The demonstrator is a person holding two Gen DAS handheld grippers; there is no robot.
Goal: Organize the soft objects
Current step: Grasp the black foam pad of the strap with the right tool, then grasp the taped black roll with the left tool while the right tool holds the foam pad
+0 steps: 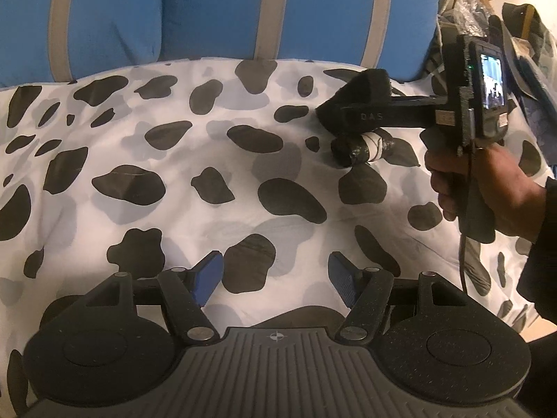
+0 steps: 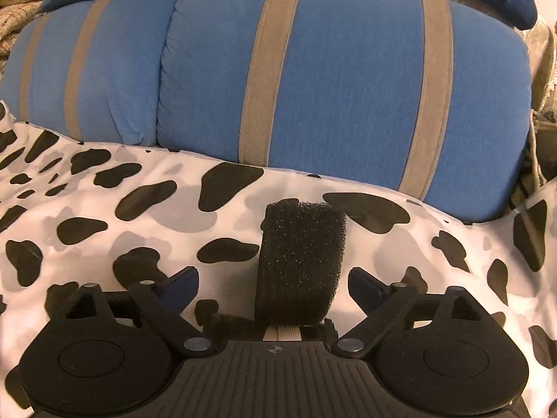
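The left gripper (image 1: 275,280) is nearest to its camera, low in the view; its two blue pads (image 1: 209,278) stand apart, and between them is only the cow-print bedcover (image 1: 139,132), white with black and grey patches. In the right wrist view, the right gripper (image 2: 273,287) also has its fingers spread wide, and a block of black foam (image 2: 299,261) rises between them, not touched by either pad. A hand (image 1: 487,191) holds this gripper at the right side of the left view. Just below its foam end, a small rolled bundle (image 1: 362,148), dark with a white band, lies on the bedcover. Behind, two blue pillows with grey stripes (image 2: 348,80) lie side by side.
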